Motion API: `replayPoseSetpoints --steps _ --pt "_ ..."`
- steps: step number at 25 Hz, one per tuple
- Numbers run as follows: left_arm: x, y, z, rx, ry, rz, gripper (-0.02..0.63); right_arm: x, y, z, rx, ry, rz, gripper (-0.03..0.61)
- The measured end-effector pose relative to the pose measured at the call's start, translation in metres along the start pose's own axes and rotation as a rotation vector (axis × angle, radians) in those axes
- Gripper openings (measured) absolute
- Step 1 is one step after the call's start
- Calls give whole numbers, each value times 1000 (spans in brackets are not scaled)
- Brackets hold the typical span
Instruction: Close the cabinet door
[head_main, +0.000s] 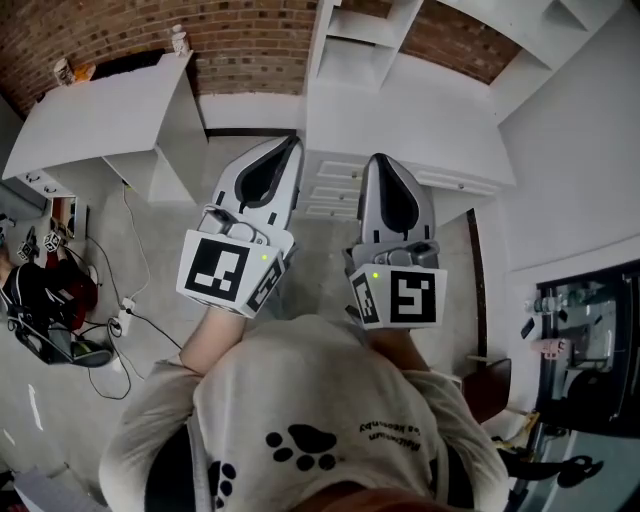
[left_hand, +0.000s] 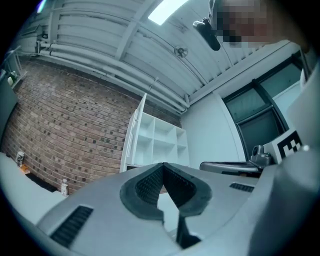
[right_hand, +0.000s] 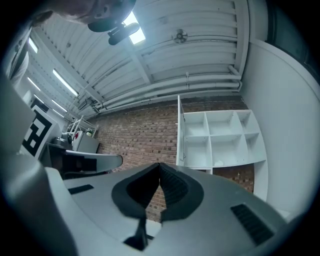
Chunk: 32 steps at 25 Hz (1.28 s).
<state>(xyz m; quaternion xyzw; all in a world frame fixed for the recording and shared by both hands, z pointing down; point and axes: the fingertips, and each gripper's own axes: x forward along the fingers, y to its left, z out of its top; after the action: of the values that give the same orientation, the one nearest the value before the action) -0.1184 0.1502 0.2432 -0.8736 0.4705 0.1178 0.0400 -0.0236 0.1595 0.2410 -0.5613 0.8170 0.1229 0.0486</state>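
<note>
Left gripper (head_main: 289, 142) and right gripper (head_main: 379, 159) both have jaws pressed together (nothing between them), touching nothing.

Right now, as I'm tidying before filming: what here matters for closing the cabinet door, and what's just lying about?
Job: cabinet door; shelf cabinet; left claw; right claw, both shut, empty.
Lying about: desk; bottle; floor cables; dark bags.
</note>
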Motion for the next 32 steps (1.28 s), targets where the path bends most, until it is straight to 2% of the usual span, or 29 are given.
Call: replayPoseSetpoints --steps 16,25,32 --pt "129 96 -15 2 -6 -137 9 144 -34 -30 -19 -6 -88 11" --pt "175 127 -20 -5 -12 -239 9 189 -61 -33 -69 -19 -209 11" --pt "195 138 -4 8 -49 -277 9 214 -70 -20 -70 -48 -205 11"
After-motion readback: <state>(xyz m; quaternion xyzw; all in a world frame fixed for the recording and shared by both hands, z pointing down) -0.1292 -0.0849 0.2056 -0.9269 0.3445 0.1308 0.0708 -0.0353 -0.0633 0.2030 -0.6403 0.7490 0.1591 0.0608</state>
